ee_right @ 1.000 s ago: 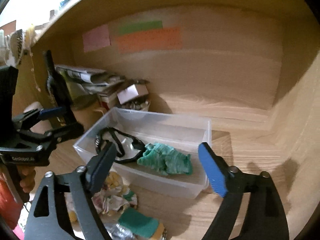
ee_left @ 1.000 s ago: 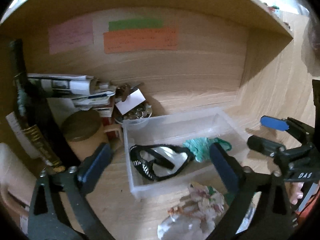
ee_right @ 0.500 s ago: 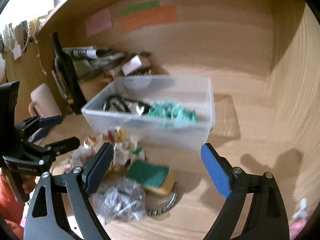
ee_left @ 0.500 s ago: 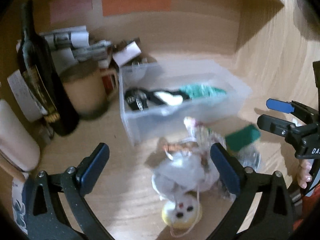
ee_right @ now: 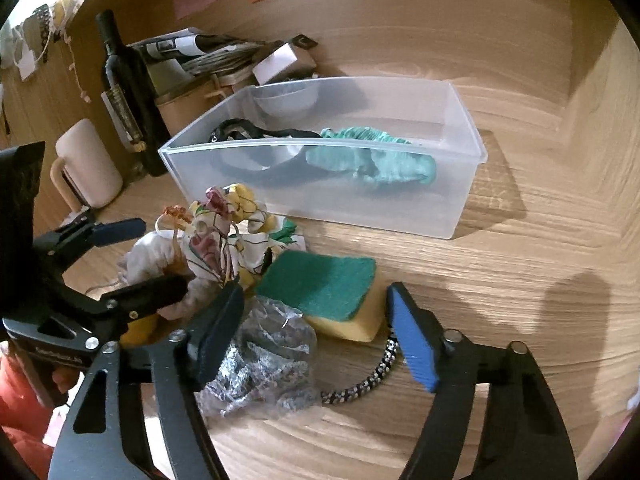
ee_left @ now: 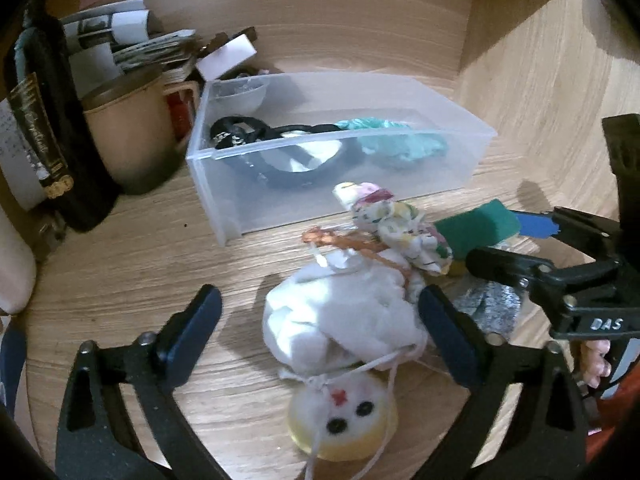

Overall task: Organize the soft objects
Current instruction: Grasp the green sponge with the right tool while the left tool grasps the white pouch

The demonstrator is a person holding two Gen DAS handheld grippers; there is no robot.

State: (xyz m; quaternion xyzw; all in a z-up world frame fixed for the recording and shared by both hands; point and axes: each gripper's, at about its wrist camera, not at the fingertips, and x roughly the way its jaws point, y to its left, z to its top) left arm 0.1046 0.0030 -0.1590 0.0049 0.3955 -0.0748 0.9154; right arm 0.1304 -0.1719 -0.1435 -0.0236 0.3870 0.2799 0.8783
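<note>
A clear plastic bin (ee_left: 472, 148) (ee_right: 460, 184) on the wooden desk holds a black-and-white mask (ee_left: 280, 156) and a teal cloth (ee_left: 400, 148) (ee_right: 372, 160). In front of it lie a white stuffed toy (ee_left: 348, 320) with a yellow face, a floral cloth (ee_left: 400, 228) (ee_right: 224, 232), a green-and-yellow sponge (ee_right: 320, 288) (ee_left: 476, 228), a crumpled plastic bag (ee_right: 264, 364) and a speckled cord (ee_right: 372, 376). My left gripper (ee_left: 320, 332) is open, its fingers on either side of the white toy. My right gripper (ee_right: 316, 332) is open, low over the sponge and bag.
A dark bottle (ee_left: 44, 120) (ee_right: 128, 92), a tan mug (ee_left: 128, 132), stacked papers (ee_left: 132, 40) and a small white box (ee_left: 228, 56) crowd the back left. A white mug (ee_right: 88, 164) stands at the left. Wooden walls close the back and right.
Both grippers pulled back from the bin and dropped low toward the pile in front of it. The left gripper now straddles the white toy; the right is over the sponge.
</note>
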